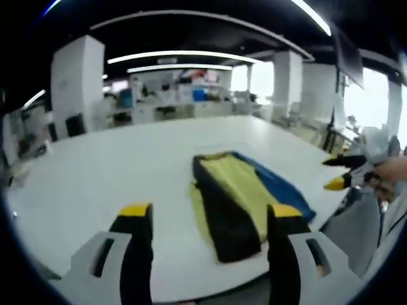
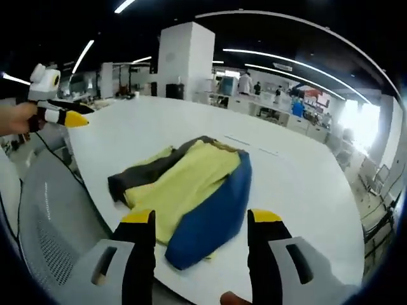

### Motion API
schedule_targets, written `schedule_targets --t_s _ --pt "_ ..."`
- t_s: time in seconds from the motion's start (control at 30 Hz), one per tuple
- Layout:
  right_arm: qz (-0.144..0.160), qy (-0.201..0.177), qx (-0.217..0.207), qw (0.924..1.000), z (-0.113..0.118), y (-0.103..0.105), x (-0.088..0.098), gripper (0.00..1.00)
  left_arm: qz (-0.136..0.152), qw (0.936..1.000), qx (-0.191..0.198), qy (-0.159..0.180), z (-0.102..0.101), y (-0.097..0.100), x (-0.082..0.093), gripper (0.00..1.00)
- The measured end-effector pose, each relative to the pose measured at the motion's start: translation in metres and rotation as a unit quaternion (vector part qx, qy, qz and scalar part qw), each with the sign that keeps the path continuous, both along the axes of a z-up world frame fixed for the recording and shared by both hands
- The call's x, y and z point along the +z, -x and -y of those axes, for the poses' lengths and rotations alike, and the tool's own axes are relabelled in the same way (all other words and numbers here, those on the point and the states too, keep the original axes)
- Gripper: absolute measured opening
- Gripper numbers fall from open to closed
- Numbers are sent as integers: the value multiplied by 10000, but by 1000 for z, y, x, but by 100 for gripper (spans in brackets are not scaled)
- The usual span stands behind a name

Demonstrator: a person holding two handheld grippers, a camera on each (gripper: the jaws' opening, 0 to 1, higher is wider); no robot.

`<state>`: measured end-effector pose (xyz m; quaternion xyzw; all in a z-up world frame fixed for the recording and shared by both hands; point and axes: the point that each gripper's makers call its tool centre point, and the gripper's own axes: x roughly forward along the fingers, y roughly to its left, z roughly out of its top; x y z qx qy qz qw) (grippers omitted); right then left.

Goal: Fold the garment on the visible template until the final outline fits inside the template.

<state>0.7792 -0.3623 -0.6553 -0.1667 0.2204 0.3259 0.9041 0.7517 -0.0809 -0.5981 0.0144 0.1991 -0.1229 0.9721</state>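
- Yellow, black and blue fabric makes up the garment point(image 1: 245, 203), a soft jacket-like piece lying folded into a long, narrow bundle on the white tabletop point(image 1: 114, 171), close to the tabletop's near edge.
- From the left gripper view, the left gripper point(image 1: 210, 219) hangs above that near edge, jaws spread apart and holding nothing, with the garment just beyond them.
- From the right gripper view, the right gripper point(image 2: 200, 219) is likewise spread wide and empty, poised over the blue end of the garment without touching it.
- Each gripper also appears at the side of the other's view, held in a person's hand off the tabletop's edge beside a grey mesh chair point(image 2: 44, 210).
- No template outline can be made out around the garment; two faint marks on the tabletop beyond it may belong to one, but that is unclear.
- Judging progress: the sides look already folded inward, so the width is reduced, yet the bundle remains long and its layers sit unevenly. At least one lengthwise fold likely remains, plus a check against the template.
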Motion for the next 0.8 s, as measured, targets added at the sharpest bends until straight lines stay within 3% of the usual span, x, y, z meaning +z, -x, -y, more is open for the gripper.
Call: schedule_targets --t_s 0.2,0.43,0.5,0.57,0.67,0.8 --pt "-236 417 525 9975 -8 3 -25 51 -27 10000 58 69 -3 0 -1 69" --pt "-623 384 793 9942 -17 6 -53 37 -101 9998 101 149 -5 0 -5 68" --pt "-820 581 962 9903 -18 11 -66 38 -111 9998 109 145 -6 1 -6 69" --pt "-821 742 1131 9874 -22 15 -71 38 -91 9998 106 172 -6 2 -4 69" --pt "-1081 804 1217 9834 -24 19 -89 38 -101 9998 62 171 -5 3 -5 69" --pt "-1199 916 1309 9798 -26 19 -108 36 -149 9997 40 201 -4 5 -7 70"
